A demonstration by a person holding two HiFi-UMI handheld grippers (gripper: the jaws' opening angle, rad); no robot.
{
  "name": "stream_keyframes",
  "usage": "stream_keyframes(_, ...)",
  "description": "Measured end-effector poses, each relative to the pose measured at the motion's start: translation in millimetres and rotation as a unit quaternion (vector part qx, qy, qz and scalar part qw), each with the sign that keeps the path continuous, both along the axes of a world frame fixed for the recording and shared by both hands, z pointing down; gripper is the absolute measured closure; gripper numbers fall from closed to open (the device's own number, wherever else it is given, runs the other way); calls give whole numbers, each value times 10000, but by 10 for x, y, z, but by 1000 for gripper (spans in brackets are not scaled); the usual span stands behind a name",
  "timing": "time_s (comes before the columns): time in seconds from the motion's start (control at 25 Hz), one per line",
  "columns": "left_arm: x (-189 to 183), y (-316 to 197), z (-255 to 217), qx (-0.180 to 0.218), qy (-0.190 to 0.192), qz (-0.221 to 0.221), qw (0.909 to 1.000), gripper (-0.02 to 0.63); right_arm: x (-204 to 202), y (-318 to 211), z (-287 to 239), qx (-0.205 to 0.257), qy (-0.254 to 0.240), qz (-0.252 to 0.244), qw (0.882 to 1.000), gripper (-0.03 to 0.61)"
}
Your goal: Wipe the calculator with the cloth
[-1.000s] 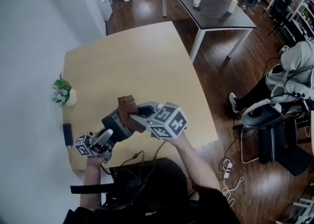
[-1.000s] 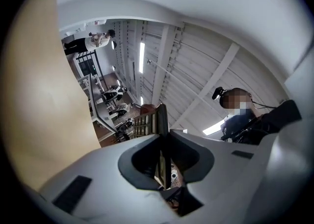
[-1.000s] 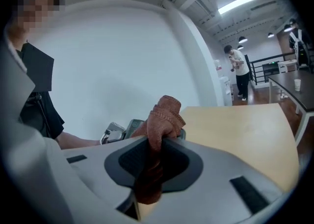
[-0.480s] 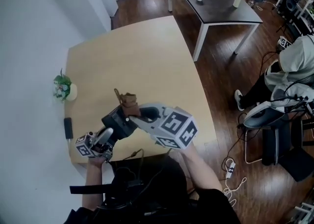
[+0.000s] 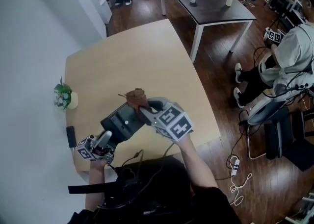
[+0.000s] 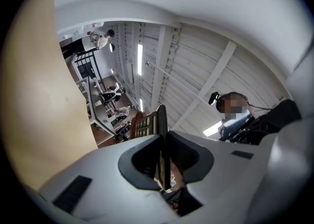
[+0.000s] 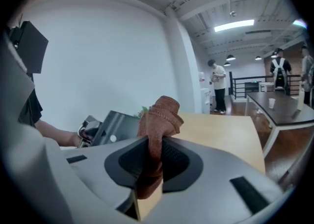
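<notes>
In the head view my left gripper is shut on the near end of a dark grey calculator, holding it up off the wooden table. Seen from the left gripper view, the calculator stands edge-on between the jaws of that gripper, its keys facing left. My right gripper is shut on a bunched brown cloth, which sits at the calculator's far end. In the right gripper view the cloth rises from the jaws of my right gripper, with the calculator just behind it on the left.
A small potted plant and a dark flat object sit near the table's left edge. A dark table with a cup and a bottle stands beyond. A person sits at right; cables lie on the floor.
The right gripper has carried the cloth along the calculator toward its far end, leaving more of the dark face bare. The left gripper keeps its hold in much the same spot.
</notes>
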State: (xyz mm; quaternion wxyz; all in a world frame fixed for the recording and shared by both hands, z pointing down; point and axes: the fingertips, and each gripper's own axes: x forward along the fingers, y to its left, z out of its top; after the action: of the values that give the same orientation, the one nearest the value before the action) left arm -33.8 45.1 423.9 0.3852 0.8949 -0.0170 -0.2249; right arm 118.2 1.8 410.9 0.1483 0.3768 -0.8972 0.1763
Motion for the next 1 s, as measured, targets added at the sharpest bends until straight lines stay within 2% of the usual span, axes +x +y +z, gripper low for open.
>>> stream_keyframes(0.12, -65, -115, -107, -409, 611, -22, 9973, 557, 269, 1, -9, 26, -198, 469, 9987, 514)
stream_keyframes(0.2, -2, -155, -247, -601, 821, 2, 9948, 557, 183, 134, -198, 134, -579, 293, 9978, 514)
stream_keyframes(0.32, 54, -180, -262, -578, 711, 29, 9958, 555, -229, 391, -498, 327, -879, -397, 9948, 514)
stream_keyframes(0.4, 56, -147, -197, -343, 548, 41, 9979, 555, -493, 526, -506, 348, -675, -772, 9941, 514)
stream_keyframes(0.48, 64, -61, -117, -60, 400, 27, 9992, 555, -581, 617, -368, 278, -326, -924, 9948, 512)
stream_keyframes(0.6, 180, 92, -146, -13, 288, 5, 9996, 545, -384, 611, -163, 92, -233, -679, 9974, 511)
stream_keyframes(0.72, 116, 88, -91, -41, 279, -28, 9996, 540, -107, 426, 35, -87, -285, -260, 9992, 509)
stream_keyframes(0.84, 79, 78, -33, -121, 317, -93, 9994, 548, 236, 295, 241, -224, -119, 192, 9995, 511)
stream_keyframes(0.92, 76, 93, -25, -162, 375, -133, 9991, 563, 451, 310, 246, -192, -78, 423, 9989, 514)
stream_keyframes(1.0, 130, 106, -72, -201, 377, -134, 9990, 558, 507, 380, 60, -11, -259, 414, 9988, 514)
